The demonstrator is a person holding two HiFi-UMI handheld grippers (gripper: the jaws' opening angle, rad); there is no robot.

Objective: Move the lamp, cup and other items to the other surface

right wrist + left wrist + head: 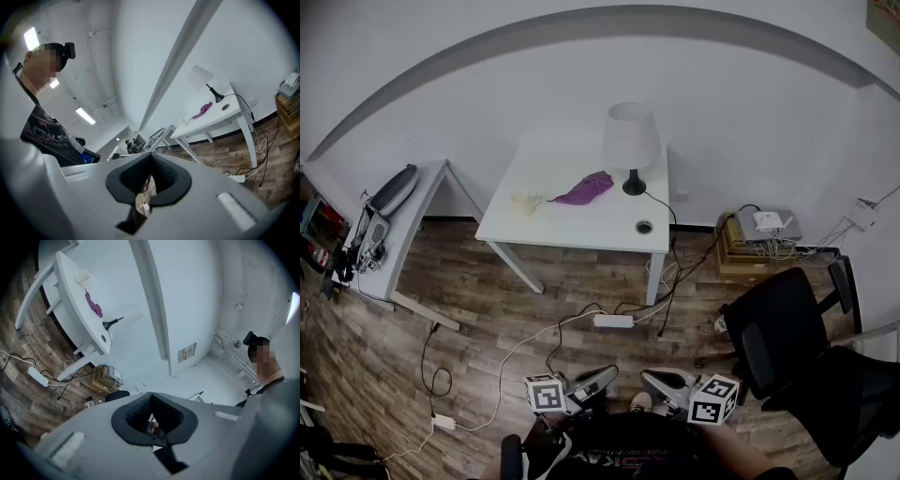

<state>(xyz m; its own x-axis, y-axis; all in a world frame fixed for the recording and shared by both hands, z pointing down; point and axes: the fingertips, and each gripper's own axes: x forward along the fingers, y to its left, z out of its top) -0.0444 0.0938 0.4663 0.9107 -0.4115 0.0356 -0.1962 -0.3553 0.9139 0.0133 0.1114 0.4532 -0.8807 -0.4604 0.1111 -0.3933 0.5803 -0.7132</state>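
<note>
Clenched on nothing, the fingers of the left gripper (609, 375) and the right gripper (647, 378) hover side by side close to the person's body, above the wooden floor (487, 300), where a power strip (613, 321) lies among cables. Well beyond them the white surface (572, 230) carries the lamp (631, 141) near its back right corner, a purple cloth (586, 188) just left of the lamp's base, and the pale cup (525, 202) further left. A second surface (417, 202) stands apart at the left.

Table (572, 223) smooth matt white; floor (487, 281) wood-grain planks; purple rag (586, 189) cloth.
</note>
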